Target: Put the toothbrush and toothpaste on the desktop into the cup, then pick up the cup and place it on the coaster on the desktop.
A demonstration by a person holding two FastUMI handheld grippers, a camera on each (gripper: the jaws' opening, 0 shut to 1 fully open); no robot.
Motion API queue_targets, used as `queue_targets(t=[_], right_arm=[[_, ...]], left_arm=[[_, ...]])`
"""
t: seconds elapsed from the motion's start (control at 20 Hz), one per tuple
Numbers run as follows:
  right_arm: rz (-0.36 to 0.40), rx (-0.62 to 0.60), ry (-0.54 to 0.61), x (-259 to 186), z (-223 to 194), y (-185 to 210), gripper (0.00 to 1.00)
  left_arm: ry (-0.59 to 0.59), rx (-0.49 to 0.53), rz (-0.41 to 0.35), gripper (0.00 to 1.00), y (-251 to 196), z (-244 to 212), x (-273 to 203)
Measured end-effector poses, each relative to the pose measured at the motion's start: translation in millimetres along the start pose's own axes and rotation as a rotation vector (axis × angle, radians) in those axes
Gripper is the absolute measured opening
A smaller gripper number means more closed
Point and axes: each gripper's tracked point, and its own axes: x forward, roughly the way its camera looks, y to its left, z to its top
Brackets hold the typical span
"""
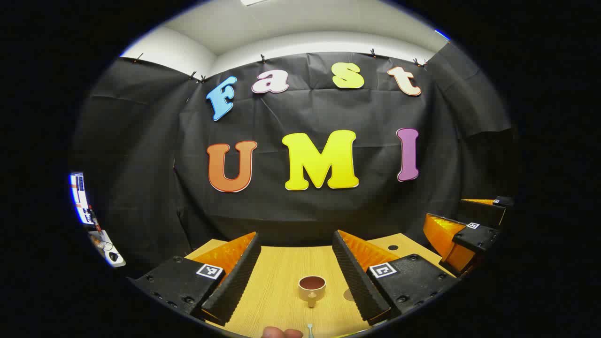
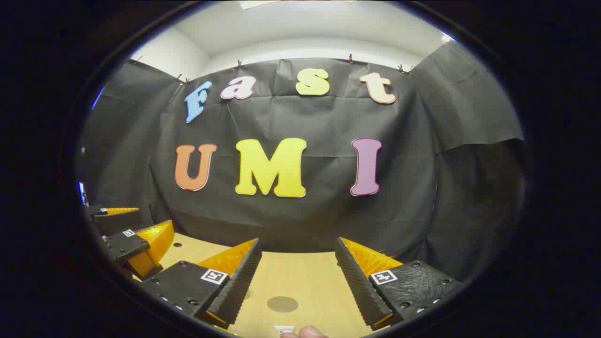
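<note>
**Q:** Two grippers — how do you hold them, and why so?

**A:** You hold both level above the near edge of the desktop (image 1: 281,281), facing the far edge and the black cloth wall (image 1: 300,202). The left gripper (image 1: 296,267) has its fingers spread wide with nothing between them; so does the right gripper (image 2: 298,272). Spread that way, each is ready to close on something.

**Q:** Where are the task's things?

**A:** In the left gripper view the cup (image 1: 312,287) stands upright on the desktop, framed between the spread fingers, its mouth showing a dark inside with nothing sticking out. A slim pale tip (image 1: 310,327) lies at the near edge; I cannot tell whether it is the toothbrush. A fingertip (image 1: 281,333) shows beside it. In the right gripper view the round coaster (image 2: 282,303) lies flat and bare, centred between the fingers, with a small white item (image 2: 284,329) at the near edge, possibly the toothpaste. Each gripper seems aimed at its own target.
</note>
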Motion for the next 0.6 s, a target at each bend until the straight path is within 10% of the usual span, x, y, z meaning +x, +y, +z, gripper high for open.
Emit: queue_targets(t=[0.6], right_arm=[[0.008, 0.006, -0.008, 4.9, 3.9, -7.4, 0.97]], left_arm=[[0.002, -0.003, 0.007, 0.97, -6.9, 3.2, 1.2]])
